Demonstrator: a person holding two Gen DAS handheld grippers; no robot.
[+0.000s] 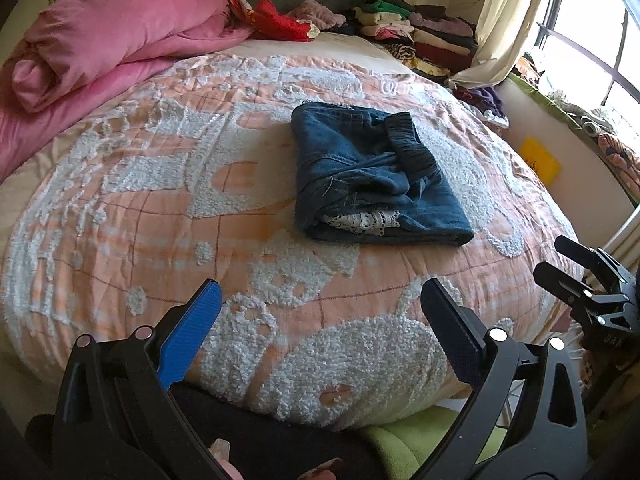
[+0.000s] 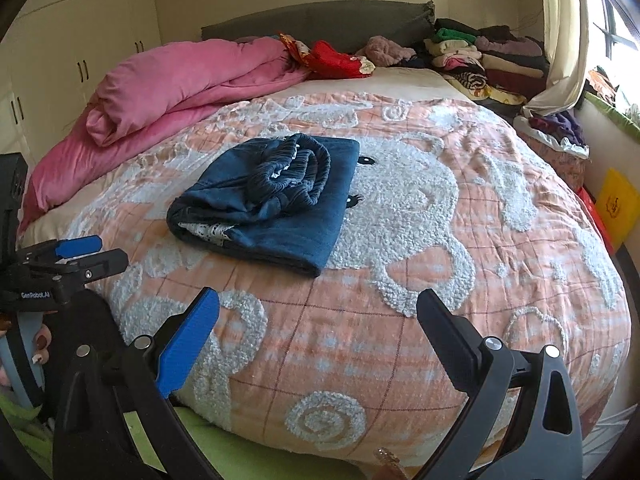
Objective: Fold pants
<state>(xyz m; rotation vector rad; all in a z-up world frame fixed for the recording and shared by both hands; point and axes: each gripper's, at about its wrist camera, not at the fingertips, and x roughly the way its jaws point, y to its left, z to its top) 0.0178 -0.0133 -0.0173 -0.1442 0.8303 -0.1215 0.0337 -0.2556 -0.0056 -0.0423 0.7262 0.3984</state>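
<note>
Dark blue denim pants [image 1: 372, 176] lie folded into a compact bundle on the bed, with the elastic waistband on top and white lace trim showing at the near end; they also show in the right wrist view [image 2: 272, 200]. My left gripper [image 1: 320, 296] is open and empty, held near the bed's front edge, well short of the pants. My right gripper [image 2: 318, 304] is open and empty, also back at the front edge. Each gripper shows in the other's view: the right one at the right edge [image 1: 560, 260], the left one at the left edge [image 2: 96, 254].
The bed has an orange and white tufted quilt [image 2: 420, 240]. A rolled pink duvet [image 2: 180, 84] lies at the back left. Stacks of folded clothes [image 2: 480, 56] sit at the back right by a curtain and window. A yellow item [image 2: 616, 204] leans at the right wall.
</note>
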